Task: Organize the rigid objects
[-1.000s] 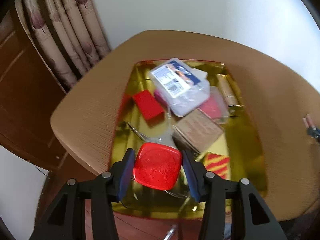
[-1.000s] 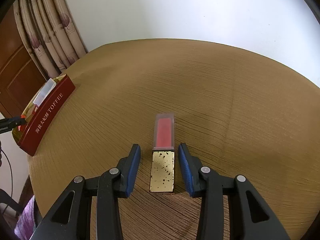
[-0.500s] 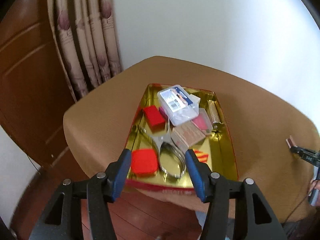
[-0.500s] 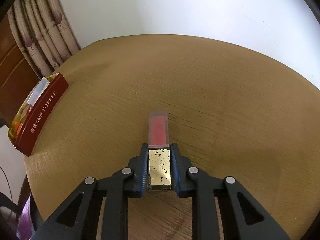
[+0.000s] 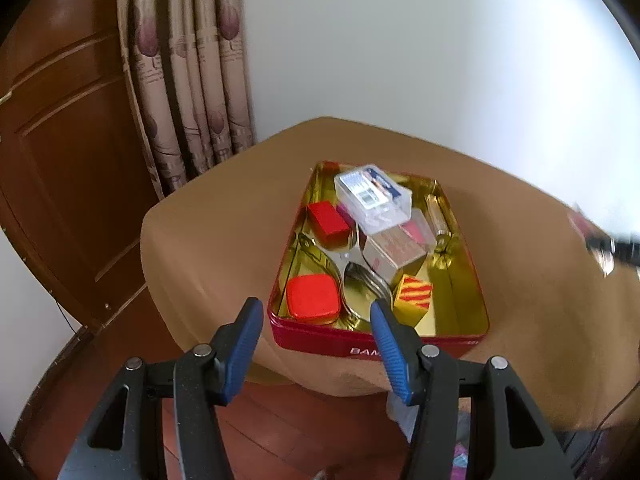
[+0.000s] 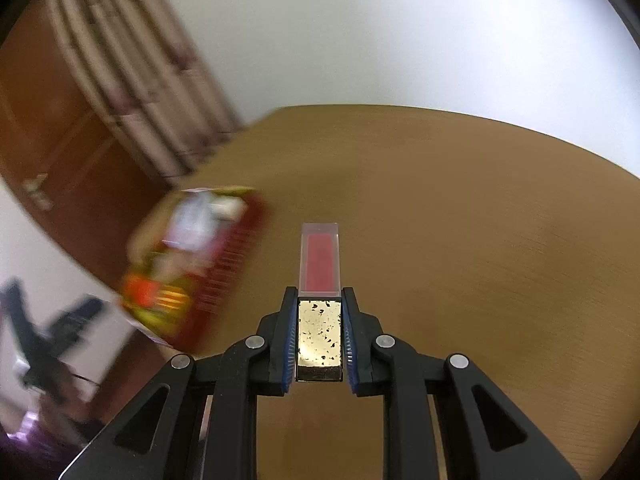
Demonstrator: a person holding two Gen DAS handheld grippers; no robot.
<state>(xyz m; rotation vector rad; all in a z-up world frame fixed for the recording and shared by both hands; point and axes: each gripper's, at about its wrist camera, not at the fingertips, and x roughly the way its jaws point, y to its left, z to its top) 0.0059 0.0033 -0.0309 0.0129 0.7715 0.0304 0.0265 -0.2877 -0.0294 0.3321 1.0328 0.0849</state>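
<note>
Carrying a lipstick [image 6: 320, 300] clamped in the right gripper [image 6: 320, 336], jaws squeezing its gold-flecked base, clear cap with red inside sticking out forward over the table [image 6: 460, 220]. Left gripper [image 5: 316, 340] is hanging just outside the near wall of the red tin [image 5: 320, 340], jaws standing apart and gripping nothing. Tin is already holding most items: red square lid [image 5: 313, 299], red block [image 5: 330, 219], clear plastic case [image 5: 374, 196] stacked on top, tan box [image 5: 394, 251], striped cube [image 5: 414, 294], metal spoons [image 5: 360, 280]. Judging from this, sorting is nearly finishing, with the lipstick the only loose piece showing. Lipstick looks rigid, slim, boxy and glossy, possibly sliding if the grip loosens. Tin is showing blurred at left in the right wrist view.
</note>
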